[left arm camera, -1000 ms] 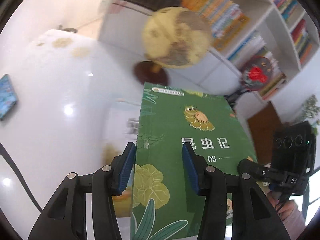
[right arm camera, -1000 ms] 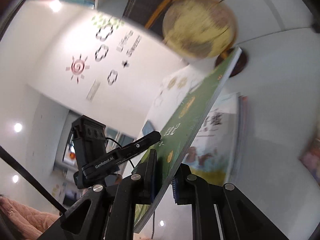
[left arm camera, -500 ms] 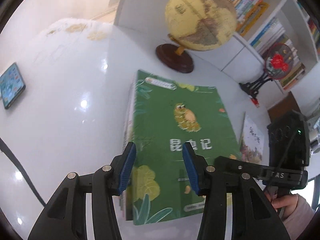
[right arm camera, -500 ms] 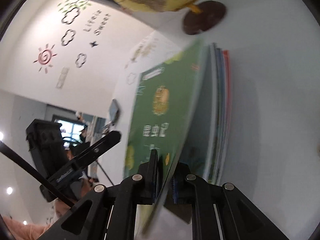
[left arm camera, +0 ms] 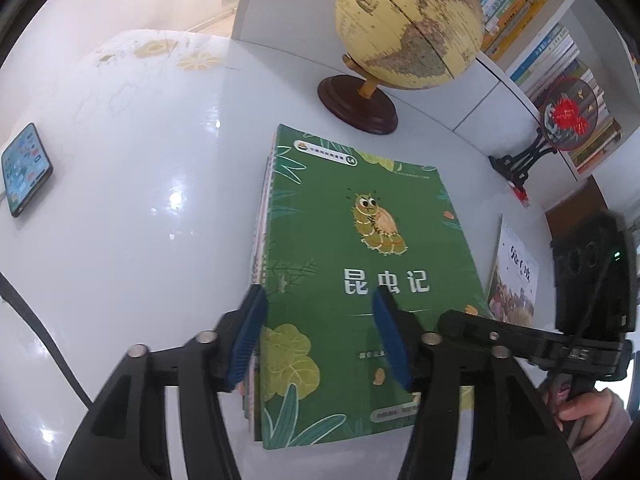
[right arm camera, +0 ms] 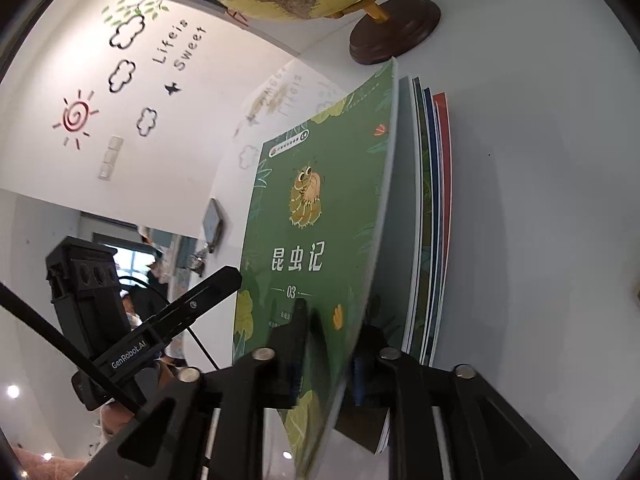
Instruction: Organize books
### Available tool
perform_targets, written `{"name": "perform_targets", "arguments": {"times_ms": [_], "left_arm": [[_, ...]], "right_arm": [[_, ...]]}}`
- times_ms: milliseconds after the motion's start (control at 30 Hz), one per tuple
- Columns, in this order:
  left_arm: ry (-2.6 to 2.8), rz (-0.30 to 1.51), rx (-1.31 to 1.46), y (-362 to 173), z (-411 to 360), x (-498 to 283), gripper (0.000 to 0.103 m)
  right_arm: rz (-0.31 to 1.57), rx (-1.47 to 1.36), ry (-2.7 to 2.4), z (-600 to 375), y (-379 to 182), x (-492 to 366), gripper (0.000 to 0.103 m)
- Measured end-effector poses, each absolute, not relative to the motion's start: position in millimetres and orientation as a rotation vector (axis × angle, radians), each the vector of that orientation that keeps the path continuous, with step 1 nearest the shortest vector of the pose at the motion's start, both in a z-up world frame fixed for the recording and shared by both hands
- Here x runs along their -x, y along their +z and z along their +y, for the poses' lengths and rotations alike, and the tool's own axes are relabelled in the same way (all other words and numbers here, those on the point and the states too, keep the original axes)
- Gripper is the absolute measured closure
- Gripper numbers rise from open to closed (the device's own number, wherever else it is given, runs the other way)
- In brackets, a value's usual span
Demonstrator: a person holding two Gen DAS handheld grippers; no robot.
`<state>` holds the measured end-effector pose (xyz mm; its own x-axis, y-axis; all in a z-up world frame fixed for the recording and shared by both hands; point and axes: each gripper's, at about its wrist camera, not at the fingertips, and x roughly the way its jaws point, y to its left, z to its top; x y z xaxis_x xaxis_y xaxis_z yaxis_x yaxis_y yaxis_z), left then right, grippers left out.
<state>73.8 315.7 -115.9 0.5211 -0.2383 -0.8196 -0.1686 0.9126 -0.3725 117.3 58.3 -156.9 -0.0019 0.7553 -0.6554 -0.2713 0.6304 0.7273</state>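
setting: glossy white table [left arm camera: 120, 240], brown-based yellow globe [left arm camera: 408, 24] behind. item: thin green softcover book with caterpillar cover [left arm camera: 360, 264], topping a flat stack; light, floppy, slick; best taken at an edge. my left gripper [left arm camera: 320, 336] and right gripper [right arm camera: 328, 352]: jaws just opening, straddling it, slack.

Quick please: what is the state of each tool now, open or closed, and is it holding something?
Left tool: open, jaws just widened, holding nothing, above the green book.
Right tool: jaws just opened, green book's edge between them, no longer pinched.
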Motion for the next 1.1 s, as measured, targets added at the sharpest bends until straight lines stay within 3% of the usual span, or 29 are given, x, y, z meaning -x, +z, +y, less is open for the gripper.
{"name": "perform_targets", "arguments": {"times_ms": [33,67,100,700,800,1100], "left_arm": [[-0.048,1.032,0.443,-116,315,-74,0.035],[-0.056,1.034,0.454,-116,313,-74,0.032],[-0.06,1.033,0.457,-115,313,-74,0.029],[-0.145,1.04,0.319,-98,232,-118,0.027],[-0.165,1.04,0.295,-98,202,-132,0.027],[-0.208,1.137,0.154,-123,111,-170,0.027]], "right_arm": [[1.347,-0.438,0.85,60,-153,-117,0.064],[1.345,-0.425,0.847,61,-148,-116,0.049],[1.338,-0.404,0.834,63,-143,-114,0.044],[1.082,0.165,0.537,-69,-59,-135,0.043],[1.03,0.234,0.428,-98,-58,-138,0.033],[1.177,-0.302,0.164,-202,-139,-142,0.03]]}}
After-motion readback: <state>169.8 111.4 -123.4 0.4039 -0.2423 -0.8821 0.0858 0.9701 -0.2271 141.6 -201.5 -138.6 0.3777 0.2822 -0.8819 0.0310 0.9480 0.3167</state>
